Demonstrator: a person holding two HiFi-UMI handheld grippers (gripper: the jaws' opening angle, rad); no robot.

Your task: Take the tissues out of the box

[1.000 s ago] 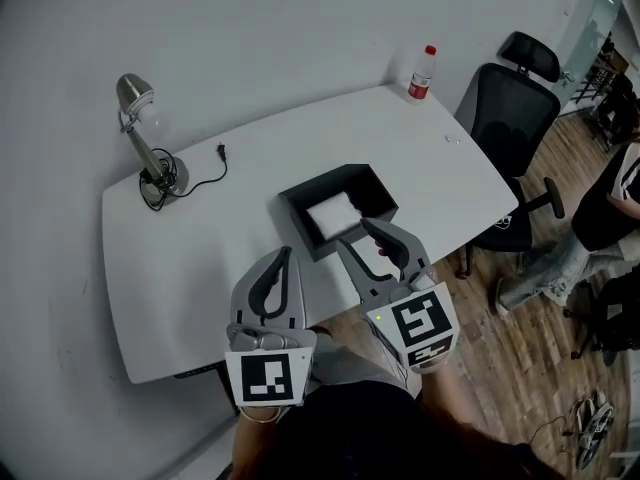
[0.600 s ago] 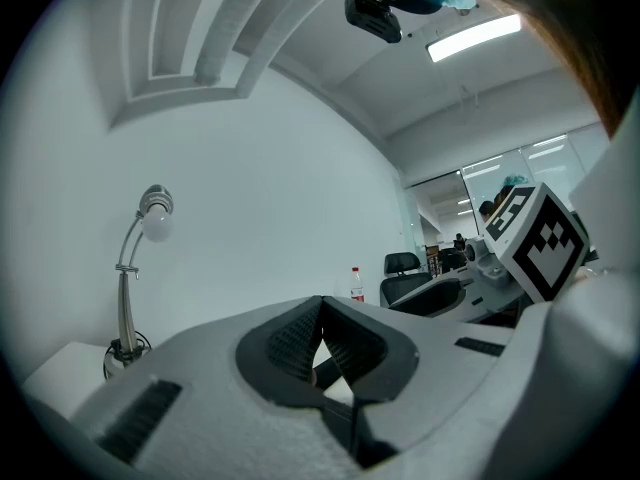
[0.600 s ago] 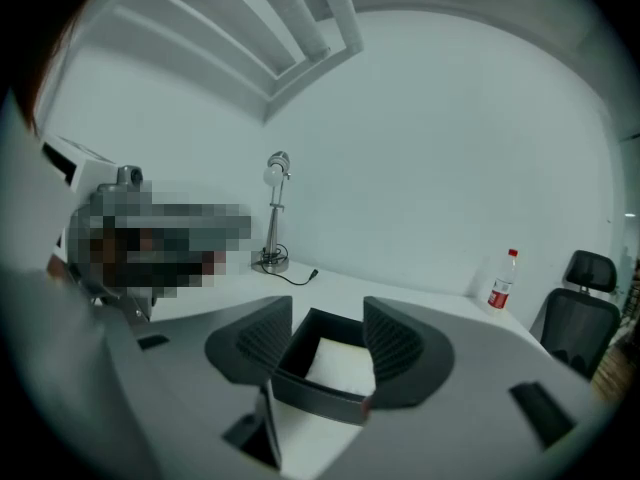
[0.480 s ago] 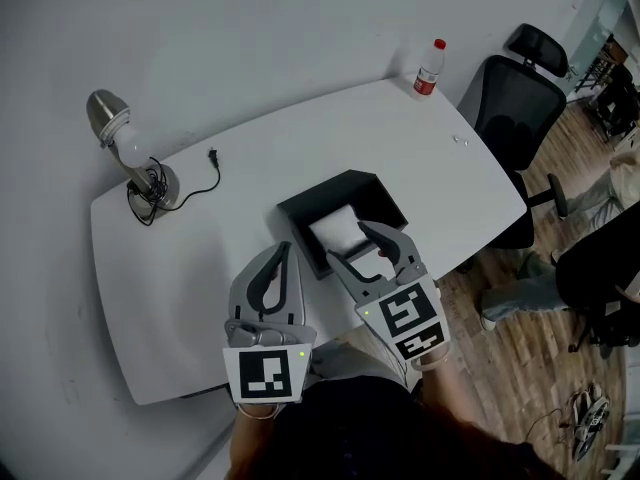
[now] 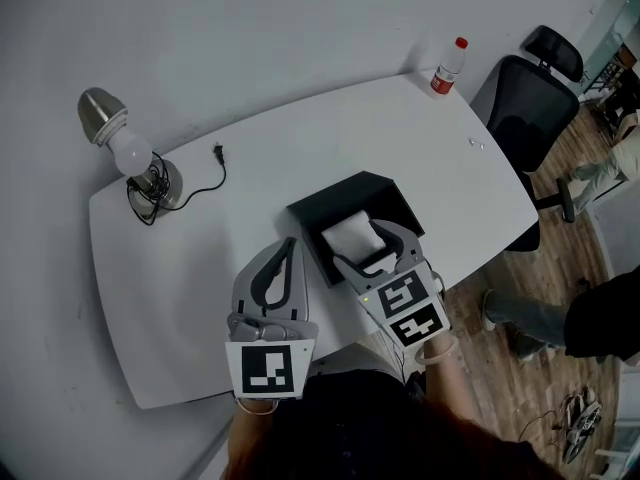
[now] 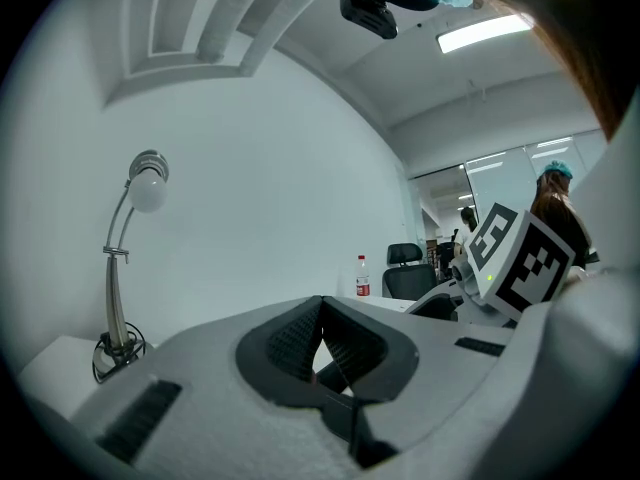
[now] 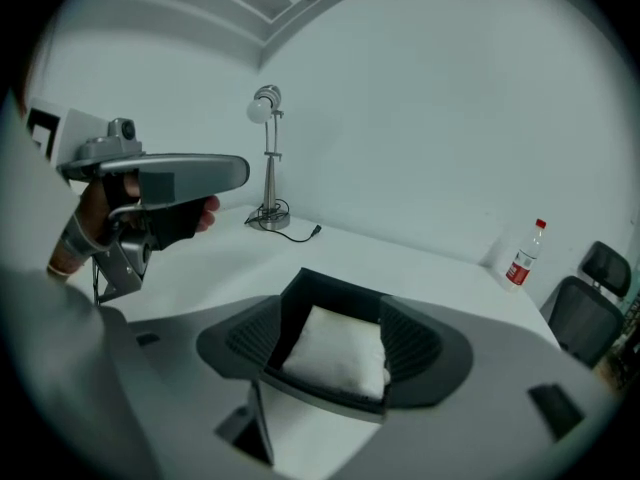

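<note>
A black open-topped box stands near the front edge of the white table. A white pack of tissues lies inside it. My right gripper tilts down over the box's near side. Its jaws have just been opening and stand wide, with nothing pressed between the pads. In the right gripper view the tissues show between the right gripper pads, inside the box. My left gripper hovers level to the left of the box, jaws shut and empty. Its tips meet in the left gripper view.
A silver desk lamp with a loose cable and plug stands at the table's far left. A red-capped bottle sits at the far right corner. A black office chair and a person's legs are beyond the table's right end.
My right gripper has dropped toward the box and its jaws have spread wider, now framing the tissues. My left gripper has shifted a little beside the box, still shut.
</note>
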